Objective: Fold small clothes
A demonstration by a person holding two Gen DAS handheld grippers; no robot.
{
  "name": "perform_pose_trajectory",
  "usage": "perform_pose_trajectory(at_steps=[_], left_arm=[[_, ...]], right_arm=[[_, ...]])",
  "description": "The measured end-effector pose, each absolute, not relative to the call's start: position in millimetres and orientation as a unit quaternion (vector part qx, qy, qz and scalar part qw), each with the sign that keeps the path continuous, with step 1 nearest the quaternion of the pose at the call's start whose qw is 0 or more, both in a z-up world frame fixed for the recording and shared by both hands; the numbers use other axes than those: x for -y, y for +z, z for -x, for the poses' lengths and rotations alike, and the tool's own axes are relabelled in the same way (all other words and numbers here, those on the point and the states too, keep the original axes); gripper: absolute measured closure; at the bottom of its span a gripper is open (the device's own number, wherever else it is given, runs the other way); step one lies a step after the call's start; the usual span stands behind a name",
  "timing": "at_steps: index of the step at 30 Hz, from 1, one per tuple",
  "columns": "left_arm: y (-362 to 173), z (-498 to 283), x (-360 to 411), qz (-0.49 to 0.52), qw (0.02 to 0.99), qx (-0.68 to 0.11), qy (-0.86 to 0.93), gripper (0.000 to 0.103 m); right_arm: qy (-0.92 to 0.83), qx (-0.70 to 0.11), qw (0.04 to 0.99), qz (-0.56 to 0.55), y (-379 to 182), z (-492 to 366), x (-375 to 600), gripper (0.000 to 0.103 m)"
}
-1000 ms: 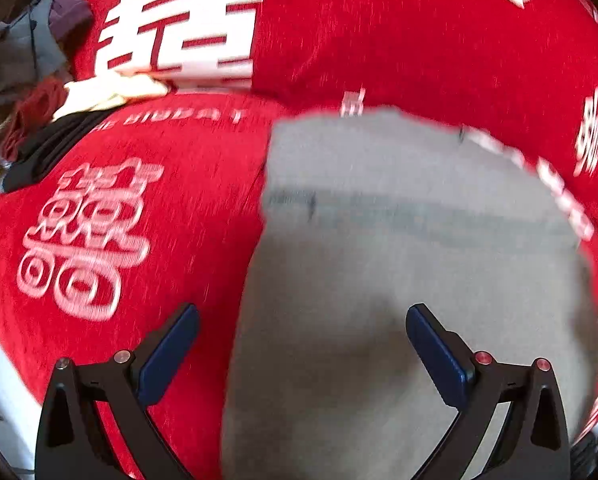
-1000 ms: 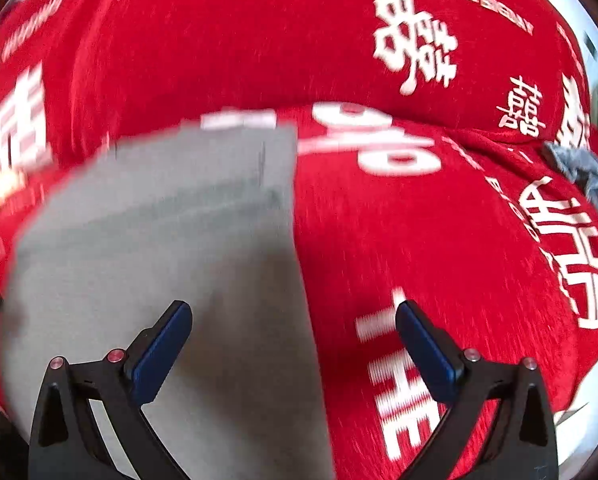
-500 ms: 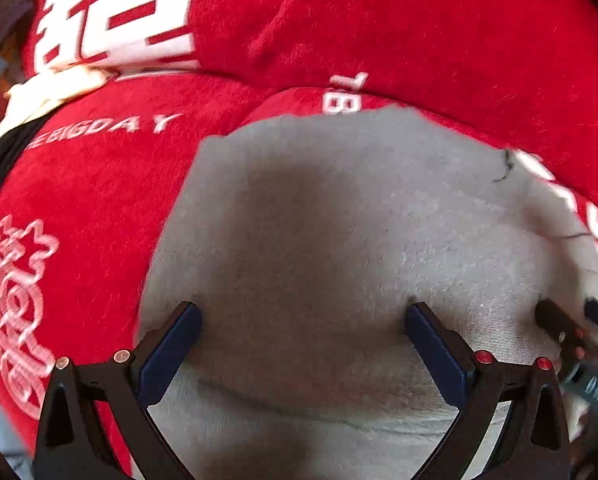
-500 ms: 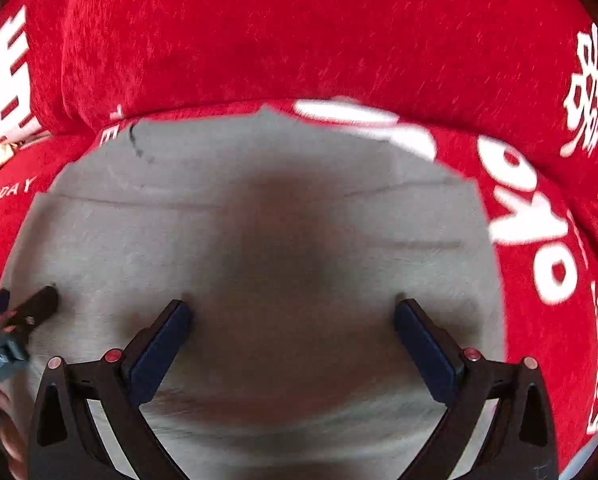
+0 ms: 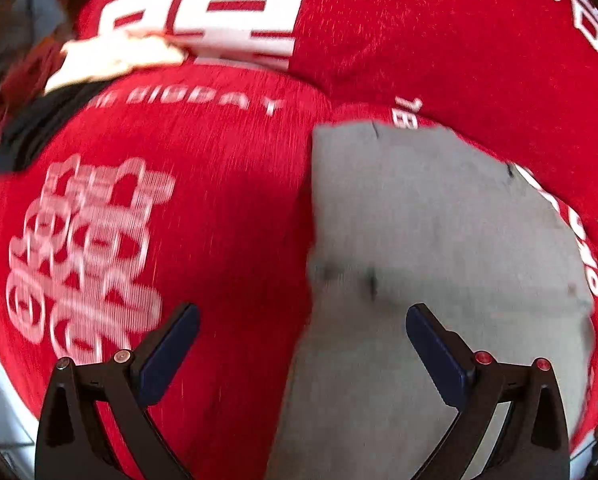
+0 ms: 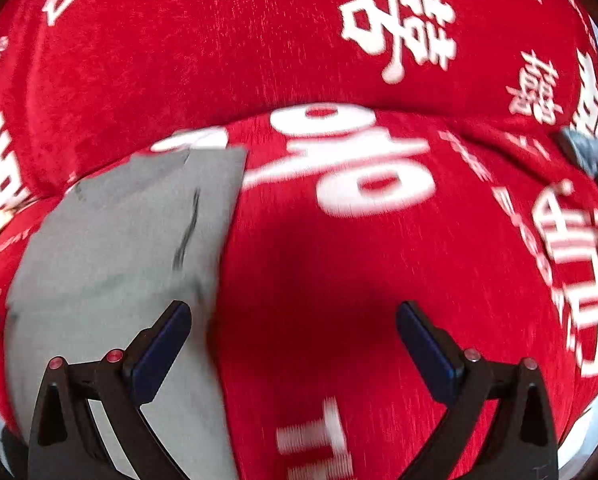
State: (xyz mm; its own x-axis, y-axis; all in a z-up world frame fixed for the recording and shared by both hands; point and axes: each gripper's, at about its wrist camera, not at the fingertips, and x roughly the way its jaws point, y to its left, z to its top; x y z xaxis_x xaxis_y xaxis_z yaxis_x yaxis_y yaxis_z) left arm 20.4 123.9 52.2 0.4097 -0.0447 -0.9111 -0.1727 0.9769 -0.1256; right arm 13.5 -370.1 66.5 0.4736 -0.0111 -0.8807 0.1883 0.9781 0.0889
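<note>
Nearest, left wrist view: the left gripper (image 5: 302, 334), both dark blue pads spread wide and holding nothing, one finger (image 5: 170, 347) over red fabric at 7 o'clock, the other over grey cloth at 5 o'clock. Right wrist view: the right gripper (image 6: 293, 334), likewise splayed and empty, its left finger (image 6: 161, 346) above the edge of the grey cloth, its right one over bare red. Next out: the grey garment (image 5: 431, 248), lying flat on the red cover (image 5: 219, 208); from the left gripper it fills the field from 6 o'clock round to 3 o'clock, with a faint crosswise seam near its middle and a short dark mark by its far edge. From the right gripper the same garment (image 6: 115, 256) sits at 8 to 10 o'clock, a dark streak running down it near its right edge. The cover, seen again under the right gripper (image 6: 339, 272), is printed with white characters and letters; both views are motion-blurred, so the small lettering is only partly legible. Farther: a raised red cushion or backrest (image 5: 439, 40) across 12 o'clock. Farthest: a heap of other clothes (image 5: 99, 60), cream, black and dark red, at 10 to 11 o'clock in the left view; a blue-grey scrap of cloth (image 6: 593, 156) at 2 o'clock in the right view.
</note>
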Motion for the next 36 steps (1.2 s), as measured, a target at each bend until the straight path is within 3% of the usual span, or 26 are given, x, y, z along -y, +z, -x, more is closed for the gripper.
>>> perform_pose_trajectory(at_steps=[6, 9, 18, 28, 29, 30, 31, 33, 35, 36], left_arm=[[23, 54, -100, 0.107, 0.822, -0.56, 0.005, 0.0], [21, 80, -91, 0.098, 0.842, -0.53, 0.024, 0.0], [10, 130, -127, 0.154, 0.806, -0.571, 0.028, 0.0], [-25, 155, -129, 0.225, 0.747, -0.626, -0.006, 0.0], [-25, 155, -130, 0.228, 0.745, -0.627, -0.011, 0.001], [-25, 156, -130, 0.233, 0.744, -0.626, -0.021, 0.01], [-23, 158, -130, 0.235, 0.745, -0.624, -0.029, 0.018], [-17, 163, -126, 0.226, 0.752, -0.617, -0.042, 0.035], [-10, 169, -124, 0.21, 0.76, -0.613, -0.052, 0.05], [-7, 170, -122, 0.204, 0.762, -0.612, -0.056, 0.06]], right_arm=[[-0.015, -0.529, 0.846, -0.071, 41, 60, 321, 0.001], [-0.025, -0.496, 0.868, 0.012, 35, 95, 281, 0.001], [-0.008, -0.552, 0.833, -0.037, 26, 166, 291, 0.001], [0.031, -0.642, 0.753, -0.137, -33, 201, 285, 0.003], [0.03, -0.638, 0.755, -0.152, -32, 202, 289, 0.006], [0.03, -0.634, 0.755, -0.165, -31, 204, 294, 0.009], [0.031, -0.63, 0.755, -0.177, -30, 206, 301, 0.018], [0.046, -0.626, 0.753, -0.196, -28, 212, 313, 0.041], [0.069, -0.621, 0.754, -0.203, -25, 218, 317, 0.08], [0.077, -0.617, 0.756, -0.202, -22, 219, 317, 0.086]])
